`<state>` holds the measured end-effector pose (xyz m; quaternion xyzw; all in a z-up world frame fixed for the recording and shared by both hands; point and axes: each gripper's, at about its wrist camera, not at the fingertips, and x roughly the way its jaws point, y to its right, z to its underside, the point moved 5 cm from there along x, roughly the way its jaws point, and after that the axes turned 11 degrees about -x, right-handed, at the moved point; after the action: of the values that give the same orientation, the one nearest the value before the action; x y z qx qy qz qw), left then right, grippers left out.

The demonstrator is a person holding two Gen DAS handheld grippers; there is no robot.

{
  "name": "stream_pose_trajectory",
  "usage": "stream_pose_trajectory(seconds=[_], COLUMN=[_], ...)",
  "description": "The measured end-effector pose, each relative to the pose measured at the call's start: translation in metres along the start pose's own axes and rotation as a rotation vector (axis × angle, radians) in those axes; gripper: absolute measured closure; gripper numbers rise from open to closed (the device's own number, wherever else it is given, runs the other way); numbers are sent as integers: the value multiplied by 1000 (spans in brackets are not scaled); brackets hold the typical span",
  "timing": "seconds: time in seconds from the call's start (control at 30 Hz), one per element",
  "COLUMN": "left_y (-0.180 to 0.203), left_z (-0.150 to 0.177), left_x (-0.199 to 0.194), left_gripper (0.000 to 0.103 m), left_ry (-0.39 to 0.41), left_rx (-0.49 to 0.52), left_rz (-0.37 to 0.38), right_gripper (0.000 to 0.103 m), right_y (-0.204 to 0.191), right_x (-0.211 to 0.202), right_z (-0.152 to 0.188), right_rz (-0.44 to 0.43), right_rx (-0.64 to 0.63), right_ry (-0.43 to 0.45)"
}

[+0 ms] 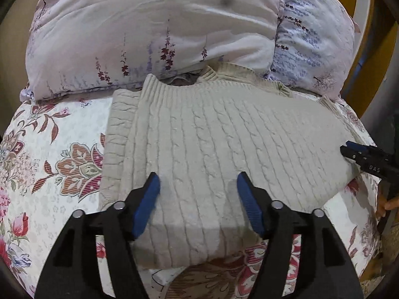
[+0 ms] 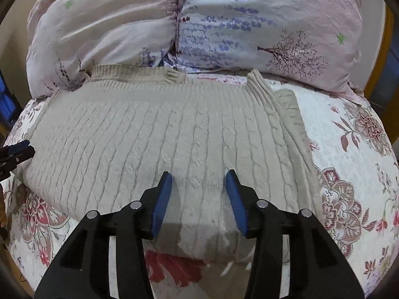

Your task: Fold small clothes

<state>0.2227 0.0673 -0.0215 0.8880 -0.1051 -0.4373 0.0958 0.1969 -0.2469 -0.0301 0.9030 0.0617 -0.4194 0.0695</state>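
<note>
1. Tongs: the left gripper point(image 1: 198, 182) stands with its jaws apart, blue pads clear of the knit and nothing between them. The right gripper point(image 2: 199, 180) is likewise spread, a little narrower, and grips nothing.
2. Position: both tongs hang over the near folded edge of the sweater point(image 1: 224, 144), one toward each end. The tip of the right gripper shows at the sweater's right-hand edge in the left wrist view.
3. Location of the work: the sweater lies on the floral bedsheet point(image 1: 49, 149), collar toward the pillows point(image 1: 149, 25) and touching them. It appears folded at least once; a second layer shows along its left side.
4. Handling, judged: cable knit, thick, soft and limp. It will sag and drape when lifted, will not slide readily on the pads, and is not fragile. The doubled layers give moderate weight.
5. Hold points, judged: take the two near corners of the folded edge, pinching all layers together. A pinch on the top layer alone would likely open the fold.
</note>
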Motion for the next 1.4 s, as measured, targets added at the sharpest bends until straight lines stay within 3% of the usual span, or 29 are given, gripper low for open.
stream_pose_trajectory(seconds=[0.07, 0.23, 0.33, 0.63, 0.73, 0.83, 1.2, 1.4], left_y=[-6, -46, -70, -95, -100, -102, -85, -76], left_z=[-5, -29, -39, -50, -49, -48, -53, -49], left_x=[-4, -16, -15, -5, 1, 7, 14, 21], left_gripper=[37, 33, 32, 28, 27, 27, 27, 45], left_ry=[1, 21, 17, -8, -29, -45, -52, -84], left_rx=[-48, -304, -422, -548, -593, -626, -631, -654], left_rz=[28, 124, 140, 167, 190, 204, 232, 268], right_gripper=[54, 54, 54, 54, 53, 52, 51, 51], right_y=[1, -8, -32, -79, -84, -92, -91, -90], right_x=[-3, -7, 0, 16, 33, 38, 42, 43], right_z=[-4, -23, -38, -64, -61, -57, -50, -50], right_rz=[-2, -58, -83, -103, -99, -36, -60, -72], right_rx=[20, 34, -24, -134, -144, -191, -175, -171], right_ry=[-15, 32, 51, 87, 27, 42, 51, 57])
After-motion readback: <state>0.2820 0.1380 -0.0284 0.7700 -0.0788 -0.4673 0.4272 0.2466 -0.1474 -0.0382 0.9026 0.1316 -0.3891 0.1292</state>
